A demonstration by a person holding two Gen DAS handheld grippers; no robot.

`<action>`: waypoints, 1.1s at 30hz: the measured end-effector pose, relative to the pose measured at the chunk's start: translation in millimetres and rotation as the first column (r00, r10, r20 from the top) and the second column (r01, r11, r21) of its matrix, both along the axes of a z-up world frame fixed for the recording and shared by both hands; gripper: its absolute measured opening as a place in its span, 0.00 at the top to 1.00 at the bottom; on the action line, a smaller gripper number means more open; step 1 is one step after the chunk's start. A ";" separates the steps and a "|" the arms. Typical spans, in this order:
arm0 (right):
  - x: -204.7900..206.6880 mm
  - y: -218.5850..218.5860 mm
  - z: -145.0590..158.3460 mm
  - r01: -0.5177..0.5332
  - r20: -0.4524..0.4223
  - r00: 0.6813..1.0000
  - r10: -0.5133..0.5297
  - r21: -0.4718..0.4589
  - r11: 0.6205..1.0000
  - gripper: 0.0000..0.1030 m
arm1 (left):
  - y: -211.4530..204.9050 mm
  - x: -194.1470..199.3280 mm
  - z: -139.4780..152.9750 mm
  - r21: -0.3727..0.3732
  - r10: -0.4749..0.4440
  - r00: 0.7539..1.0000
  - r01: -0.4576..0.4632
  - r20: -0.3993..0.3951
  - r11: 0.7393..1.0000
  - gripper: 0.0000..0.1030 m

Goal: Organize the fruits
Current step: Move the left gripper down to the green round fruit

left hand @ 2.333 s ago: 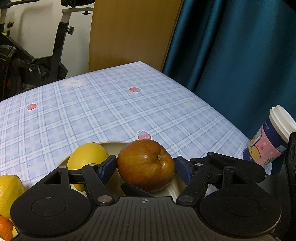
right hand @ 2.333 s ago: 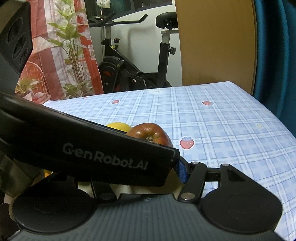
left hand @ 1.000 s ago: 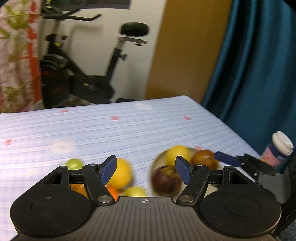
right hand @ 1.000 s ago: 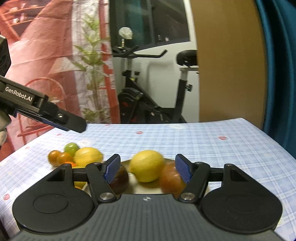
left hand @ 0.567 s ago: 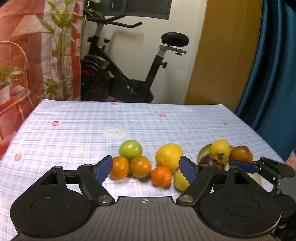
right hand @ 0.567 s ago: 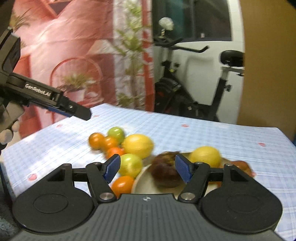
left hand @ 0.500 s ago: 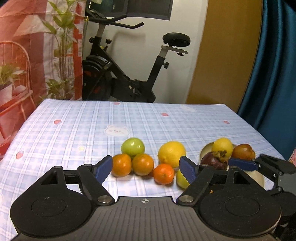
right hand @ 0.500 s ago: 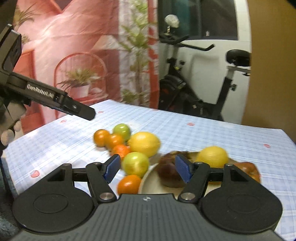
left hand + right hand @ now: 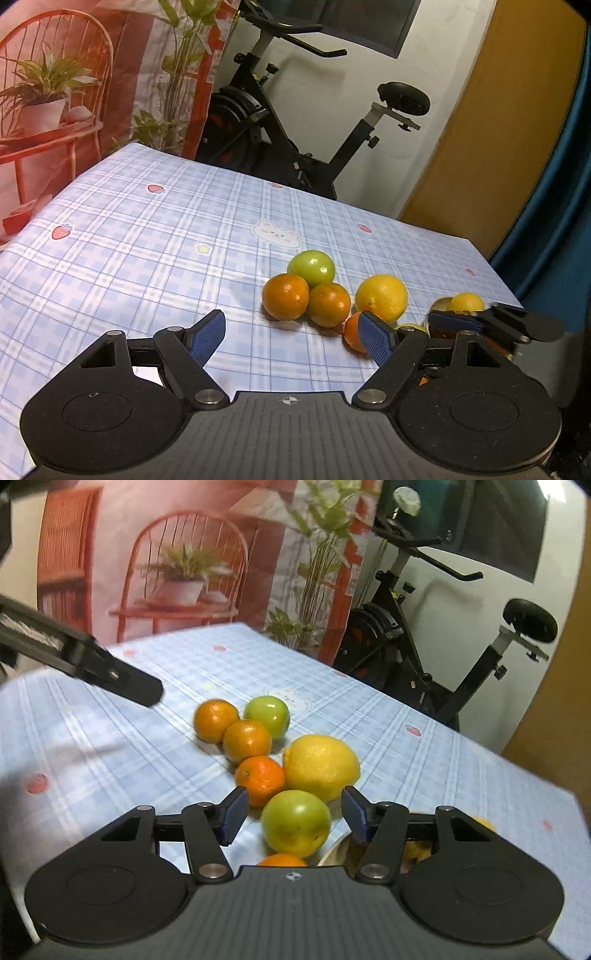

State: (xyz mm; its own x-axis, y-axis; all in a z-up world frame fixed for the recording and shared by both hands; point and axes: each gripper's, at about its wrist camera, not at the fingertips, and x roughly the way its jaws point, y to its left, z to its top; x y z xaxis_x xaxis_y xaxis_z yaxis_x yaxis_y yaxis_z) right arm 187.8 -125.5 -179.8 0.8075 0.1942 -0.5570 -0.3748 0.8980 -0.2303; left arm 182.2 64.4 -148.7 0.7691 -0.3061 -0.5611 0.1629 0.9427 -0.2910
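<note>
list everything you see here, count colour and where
oranges: four seen, orange, loose on the cloth, one half hidden at the claw base
green fruits: two, green, one far, one near
lemon: one loose, yellow, mid cluster; another in the plate
plate: one, pale, right edge, mostly hidden
tablecloth: one, blue check
bike: one, black, behind the table
left claw: open, empty
right claw: open, around the near green fruit
</note>
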 end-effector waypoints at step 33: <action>-20.8 14.2 -9.9 -0.116 -0.122 0.980 0.158 0.295 0.948 0.52 | 2.8 -0.4 -19.4 -0.066 -0.004 0.999 0.001 -0.043 0.998 0.22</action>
State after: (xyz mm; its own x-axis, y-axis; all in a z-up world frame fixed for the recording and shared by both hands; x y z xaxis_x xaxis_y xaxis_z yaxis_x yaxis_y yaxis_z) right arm 167.0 -111.3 -189.7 0.6786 0.4650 -0.5686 -0.5088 0.8559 0.0927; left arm 181.8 67.2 -168.2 0.7435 -0.3456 -0.5725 0.1513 0.9208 -0.3594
